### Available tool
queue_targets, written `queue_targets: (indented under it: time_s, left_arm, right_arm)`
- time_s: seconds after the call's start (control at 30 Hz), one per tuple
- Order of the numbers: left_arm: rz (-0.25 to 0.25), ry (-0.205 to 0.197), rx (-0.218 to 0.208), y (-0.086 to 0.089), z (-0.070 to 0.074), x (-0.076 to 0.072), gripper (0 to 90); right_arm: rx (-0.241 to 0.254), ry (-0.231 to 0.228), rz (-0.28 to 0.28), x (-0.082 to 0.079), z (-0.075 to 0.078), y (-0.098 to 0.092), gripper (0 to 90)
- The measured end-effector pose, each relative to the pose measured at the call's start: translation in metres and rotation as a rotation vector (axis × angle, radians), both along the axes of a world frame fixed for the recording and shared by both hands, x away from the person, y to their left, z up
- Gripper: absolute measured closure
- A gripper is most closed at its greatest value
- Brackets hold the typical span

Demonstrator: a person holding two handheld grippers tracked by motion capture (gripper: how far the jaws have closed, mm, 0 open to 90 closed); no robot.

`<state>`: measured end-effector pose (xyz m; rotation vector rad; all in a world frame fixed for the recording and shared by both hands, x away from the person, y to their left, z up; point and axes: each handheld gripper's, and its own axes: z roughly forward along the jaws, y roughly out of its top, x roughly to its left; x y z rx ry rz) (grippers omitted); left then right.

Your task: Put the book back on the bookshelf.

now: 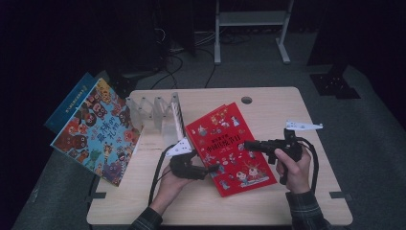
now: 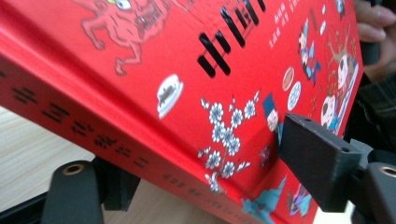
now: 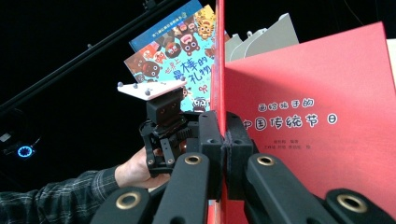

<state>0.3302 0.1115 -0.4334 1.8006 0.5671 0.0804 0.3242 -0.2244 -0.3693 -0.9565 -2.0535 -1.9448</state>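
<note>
A red picture book (image 1: 230,143) lies tilted at the middle of the wooden table (image 1: 287,110). My left gripper (image 1: 210,168) reaches in at the book's lower left edge. In the left gripper view the spine and cover of the red book (image 2: 187,70) run between the jaws of the left gripper (image 2: 205,158), one pad under the spine and one on the cover. My right gripper (image 1: 246,143) comes in from the right. Its jaws (image 3: 225,140) are shut on the thin red cover (image 3: 219,70), seen edge-on beside a red title page (image 3: 317,116).
A colourful picture book (image 1: 95,129) leans off the table's left side with a blue book (image 1: 72,100) behind it. A clear folding book rack (image 1: 153,112) stands at the back left. A cable hole (image 1: 246,100) sits near the far edge.
</note>
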Motion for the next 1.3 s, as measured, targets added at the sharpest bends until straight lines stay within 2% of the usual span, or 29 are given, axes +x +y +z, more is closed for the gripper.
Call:
queue_targets:
  time_s: [0.13, 0.23, 0.43, 0.53, 0.6, 0.73, 0.77, 1.07, 1.3]
  left_arm:
    - [-0.01, 0.008, -0.031, 0.004, 0.002, 0.0, 30.2]
    - [-0.006, -0.004, -0.059, 0.008, 0.005, -0.001, 34.5]
    - [-0.017, -0.01, -0.095, 0.014, 0.008, -0.001, 41.8]
    - [-0.027, -0.011, -0.11, 0.017, 0.01, -0.001, 46.9]
    - [-0.032, -0.014, -0.109, 0.018, 0.01, -0.001, 47.9]
    - [-0.053, -0.027, -0.133, 0.021, 0.013, -0.001, 53.8]
    - [-0.058, -0.033, -0.137, 0.022, 0.013, -0.001, 55.4]
    - [-0.112, -0.065, -0.177, 0.026, 0.02, -0.004, 63.8]
    - [-0.166, -0.092, -0.185, 0.027, 0.028, -0.006, 71.1]
  right_arm:
    - [0.047, -0.009, -0.001, -0.001, -0.01, 0.001, 87.8]
    - [0.076, -0.021, 0.002, -0.002, -0.014, 0.0, 87.7]
    - [0.096, -0.049, 0.015, -0.003, -0.021, -0.001, 87.7]
    - [0.087, -0.076, 0.031, -0.002, -0.025, -0.002, 87.6]
    - [0.083, -0.073, 0.035, -0.002, -0.025, -0.002, 87.5]
    - [0.044, -0.099, 0.074, 0.0, -0.029, -0.004, 86.1]
    - [0.023, -0.104, 0.078, 0.001, -0.03, -0.005, 85.2]
    - [-0.045, -0.133, 0.106, 0.002, -0.032, -0.004, 81.0]
    - [-0.057, -0.145, 0.124, 0.003, -0.034, -0.005, 77.6]
